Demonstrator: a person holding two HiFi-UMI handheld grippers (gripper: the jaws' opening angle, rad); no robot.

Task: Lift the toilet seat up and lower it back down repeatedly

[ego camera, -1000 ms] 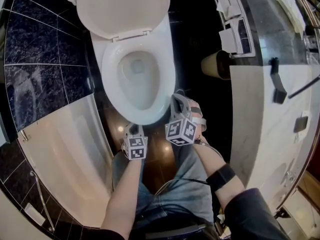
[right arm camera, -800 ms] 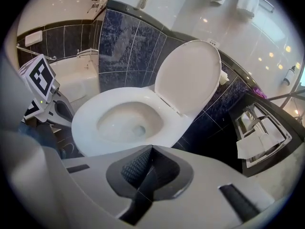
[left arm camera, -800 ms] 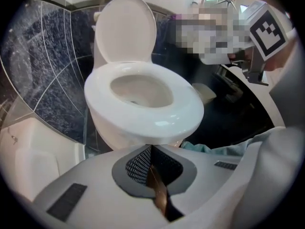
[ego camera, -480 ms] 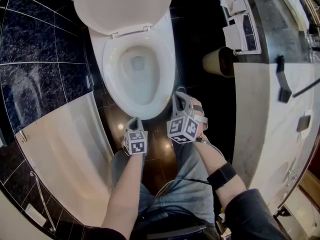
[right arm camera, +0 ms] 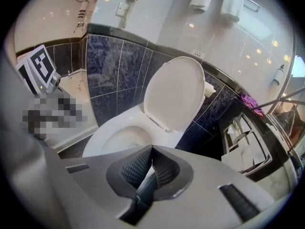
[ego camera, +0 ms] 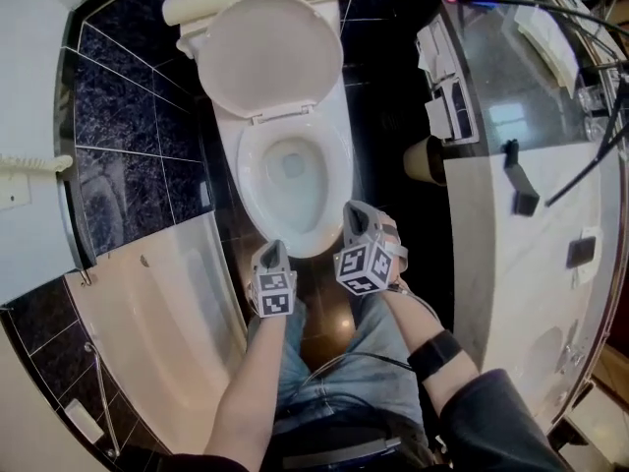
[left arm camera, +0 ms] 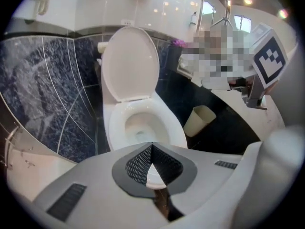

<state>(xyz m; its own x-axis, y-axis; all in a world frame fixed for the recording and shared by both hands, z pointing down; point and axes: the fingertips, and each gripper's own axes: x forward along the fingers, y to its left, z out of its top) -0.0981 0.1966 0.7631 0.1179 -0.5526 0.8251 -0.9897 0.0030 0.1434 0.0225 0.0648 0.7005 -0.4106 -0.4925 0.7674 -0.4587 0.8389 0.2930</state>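
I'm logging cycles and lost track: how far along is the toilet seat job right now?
Done: the toilet seat stands raised behind the toilet bowl, so a lift looks complete. In hand: nothing. The left tool and right tool are both shut and empty, hovering near the bowl's front edge without touching it. Left: lowering the seat back down. How many cycles are finished can't be told from here.
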